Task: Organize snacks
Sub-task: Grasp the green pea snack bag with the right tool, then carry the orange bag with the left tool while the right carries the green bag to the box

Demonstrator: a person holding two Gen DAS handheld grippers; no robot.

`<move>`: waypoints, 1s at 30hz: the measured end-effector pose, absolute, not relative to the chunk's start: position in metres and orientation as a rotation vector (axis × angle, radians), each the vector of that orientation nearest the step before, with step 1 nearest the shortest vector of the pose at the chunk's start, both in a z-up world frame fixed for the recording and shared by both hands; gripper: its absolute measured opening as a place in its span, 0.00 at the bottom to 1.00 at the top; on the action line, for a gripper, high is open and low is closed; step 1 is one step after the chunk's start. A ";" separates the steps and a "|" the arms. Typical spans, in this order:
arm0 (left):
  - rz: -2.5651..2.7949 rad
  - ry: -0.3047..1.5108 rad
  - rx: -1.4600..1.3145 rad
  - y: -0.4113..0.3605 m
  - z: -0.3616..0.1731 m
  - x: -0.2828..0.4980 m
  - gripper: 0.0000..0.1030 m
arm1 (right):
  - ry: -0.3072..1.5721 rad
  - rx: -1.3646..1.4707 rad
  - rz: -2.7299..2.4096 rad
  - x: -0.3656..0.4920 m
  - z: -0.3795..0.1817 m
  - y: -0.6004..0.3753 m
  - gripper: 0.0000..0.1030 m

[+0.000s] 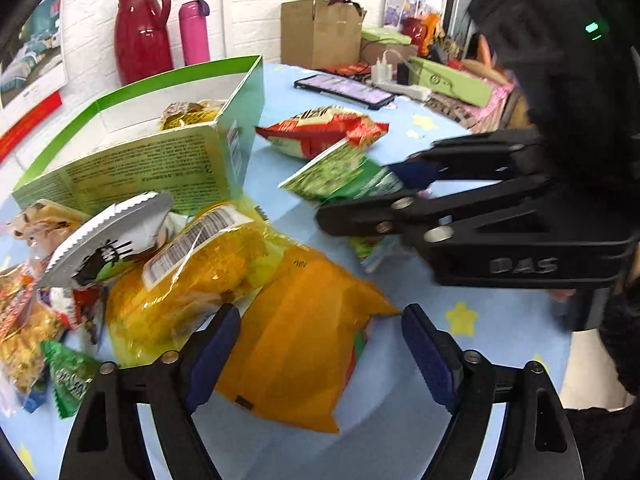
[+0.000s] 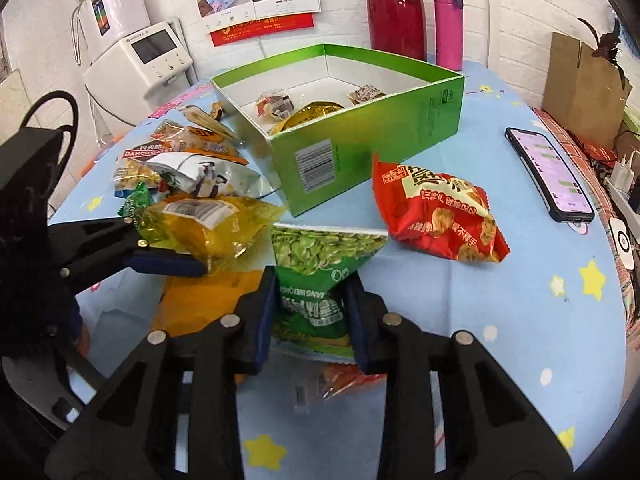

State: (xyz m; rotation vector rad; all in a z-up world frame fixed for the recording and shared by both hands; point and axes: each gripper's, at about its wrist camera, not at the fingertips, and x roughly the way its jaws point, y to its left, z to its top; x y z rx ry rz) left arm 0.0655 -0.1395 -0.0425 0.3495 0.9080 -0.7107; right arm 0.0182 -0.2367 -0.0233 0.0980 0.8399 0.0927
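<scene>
Right wrist view, lower centre: my right gripper (image 2: 310,312) clamps the green crinkly broad-bean packet (image 2: 316,268); next, carry it to the green cardboard box (image 2: 372,144), upper centre. Left gripper (image 1: 320,344) gapes wide, empty, over the orange foil bag (image 1: 296,344).

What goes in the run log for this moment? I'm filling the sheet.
right gripper: shut on green bean snack bag | left gripper: open, straddling orange foil bag | green cardboard box: partly filled

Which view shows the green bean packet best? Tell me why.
The right wrist view: the green bean packet sits centred, print readable, pinched between the right gripper pads. The left wrist view shows it blurred, side-on, partly hidden by that gripper.
</scene>
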 end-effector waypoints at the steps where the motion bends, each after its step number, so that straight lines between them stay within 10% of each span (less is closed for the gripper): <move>1: -0.672 0.901 0.392 -0.142 -0.042 0.061 0.64 | 0.828 0.100 0.097 0.014 -0.019 -0.234 0.33; 5: -0.643 0.894 0.389 -0.142 -0.038 0.054 0.47 | 0.787 0.104 0.095 0.004 -0.005 -0.227 0.33; 30: -0.725 0.809 -0.173 -0.049 0.074 0.128 0.41 | 0.637 0.077 0.094 0.045 0.053 -0.218 0.33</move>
